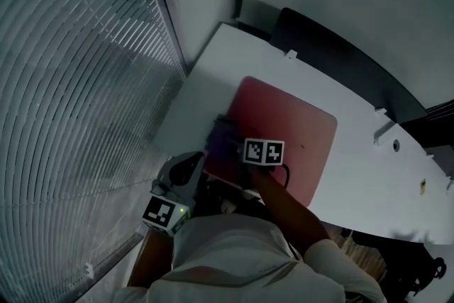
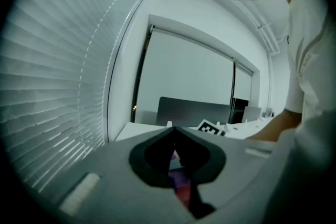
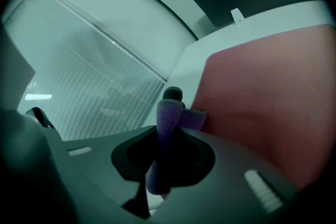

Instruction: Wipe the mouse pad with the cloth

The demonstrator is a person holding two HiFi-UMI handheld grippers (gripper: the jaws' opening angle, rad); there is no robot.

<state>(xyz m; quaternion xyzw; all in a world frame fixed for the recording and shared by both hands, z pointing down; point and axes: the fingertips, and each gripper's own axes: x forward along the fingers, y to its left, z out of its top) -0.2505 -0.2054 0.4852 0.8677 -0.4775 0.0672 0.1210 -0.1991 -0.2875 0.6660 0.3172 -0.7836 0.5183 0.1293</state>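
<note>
Left claw (image 2: 174, 134): jaws together, nothing pinched, sits beside pad's near-left corner, probably to steady it. Right claw (image 3: 170, 113): clamped on purple cloth (image 3: 167, 131), bunched at left edge of red mouse pad (image 3: 273, 97), placed for stroke rightward.

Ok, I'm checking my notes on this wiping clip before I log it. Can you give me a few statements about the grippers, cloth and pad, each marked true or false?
1. The right gripper is shut on the purple cloth. True.
2. The mouse pad is blue. False: it is red.
3. The cloth lies at the side of the pad that faces the blinds. True.
4. The left gripper also grips the cloth. False: its jaws are together with nothing between them, and in the head view it is off to the side of the pad.
</note>
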